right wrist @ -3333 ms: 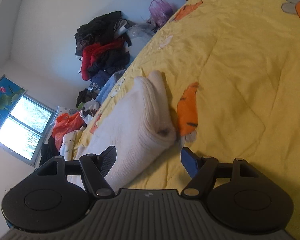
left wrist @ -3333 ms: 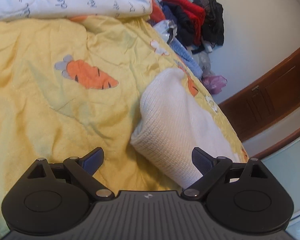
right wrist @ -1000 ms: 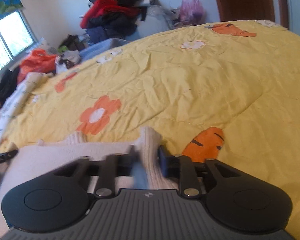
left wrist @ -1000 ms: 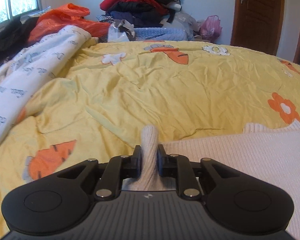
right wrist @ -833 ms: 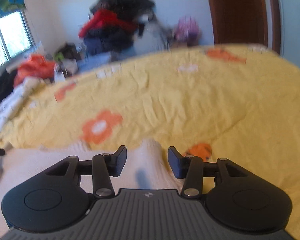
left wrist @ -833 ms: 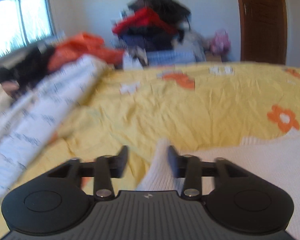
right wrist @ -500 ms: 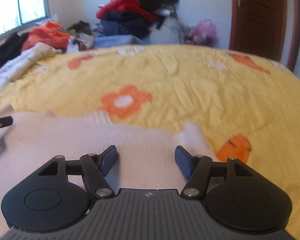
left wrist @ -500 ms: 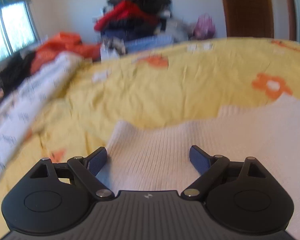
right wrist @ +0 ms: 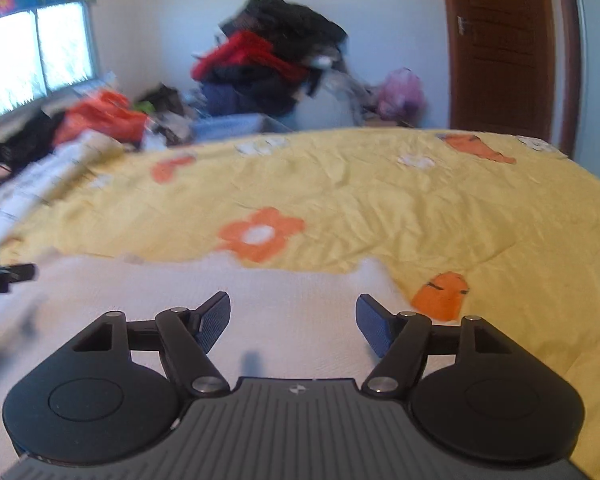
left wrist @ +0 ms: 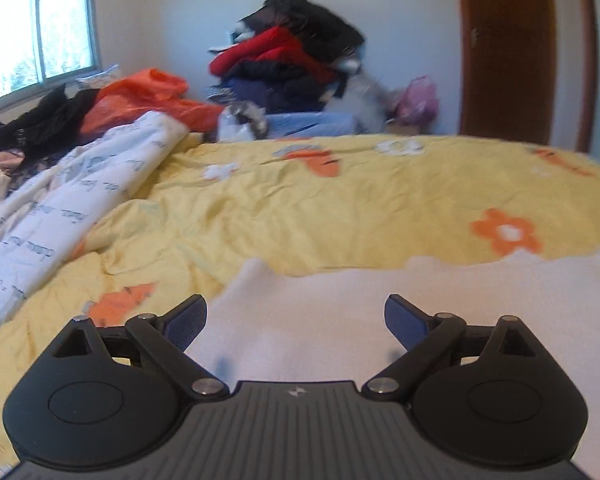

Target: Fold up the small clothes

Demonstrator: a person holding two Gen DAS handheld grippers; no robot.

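A white knitted garment [left wrist: 380, 304] lies flat on the yellow bedspread [left wrist: 300, 208], spread wide in front of both grippers. It also shows in the right wrist view [right wrist: 180, 300]. My left gripper [left wrist: 296, 322] is open and empty above the garment's left part. My right gripper [right wrist: 294, 322] is open and empty above its right part, near the right corner. The tip of the left gripper [right wrist: 4, 274] shows at the left edge of the right wrist view.
A white printed quilt [left wrist: 52, 216] lies along the bed's left side. Orange and black clothes [left wrist: 132, 96] are heaped by the window. A pile of dark and red clothes [left wrist: 292, 64] stands against the far wall. A brown door [left wrist: 508, 52] is at the right.
Both grippers were shut on the garment's far corners a second ago. They have opened, let the garment drop flat on the bed, and drawn back a little above it.
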